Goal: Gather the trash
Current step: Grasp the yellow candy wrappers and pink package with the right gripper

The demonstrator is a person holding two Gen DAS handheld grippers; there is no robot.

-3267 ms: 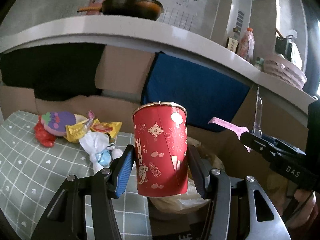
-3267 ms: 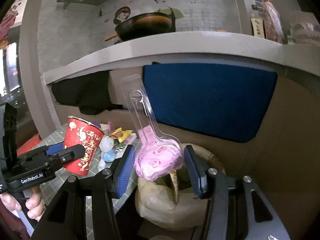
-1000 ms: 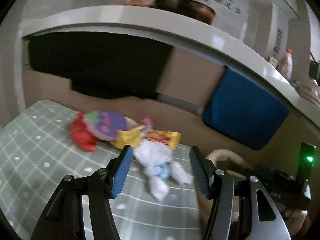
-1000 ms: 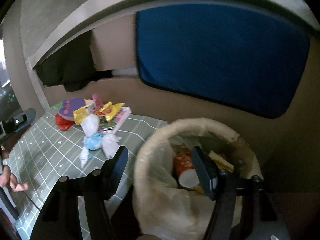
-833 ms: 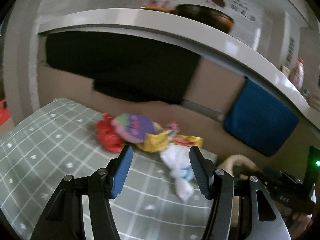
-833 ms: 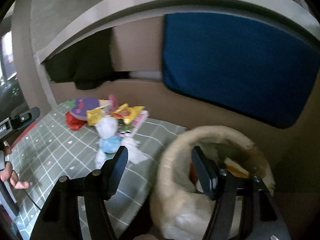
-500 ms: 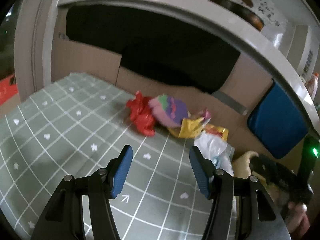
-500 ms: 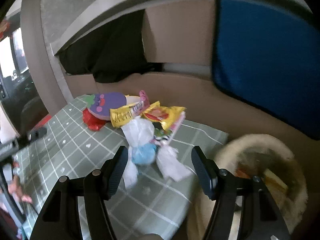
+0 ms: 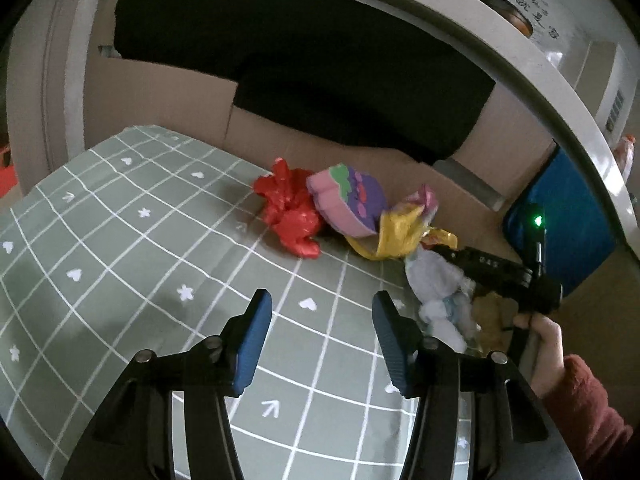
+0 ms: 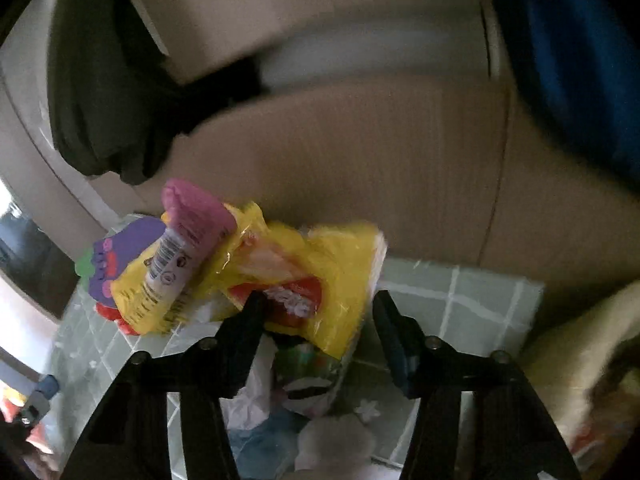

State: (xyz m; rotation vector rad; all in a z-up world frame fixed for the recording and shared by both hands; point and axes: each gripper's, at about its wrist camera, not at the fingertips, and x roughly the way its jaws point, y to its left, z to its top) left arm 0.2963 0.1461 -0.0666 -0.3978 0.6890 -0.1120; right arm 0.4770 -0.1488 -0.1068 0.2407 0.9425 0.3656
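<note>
Item: crinkled yellow plastic snack wrapper [image 10: 320, 276], on the green grid-patterned desk [image 9: 120, 264], lying crosswise between the right gripper [image 10: 318, 316] jaws, which have just been closing, pads not yet pressing. Right hand nearer. Left gripper [image 9: 322, 336]: jaws spread, narrowing slightly, empty; trash pile beyond and to their right.

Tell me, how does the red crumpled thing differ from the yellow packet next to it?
The red crumpled wrapper is a plain, bunched-up ball; the yellow snack packet is flatter, with a printed red label. The red wrapper lies clear of both grippers; the yellow packet sits between the jaws of the right gripper, which have just been closing. Both are shiny film litter on the green checked tablecloth.
</note>
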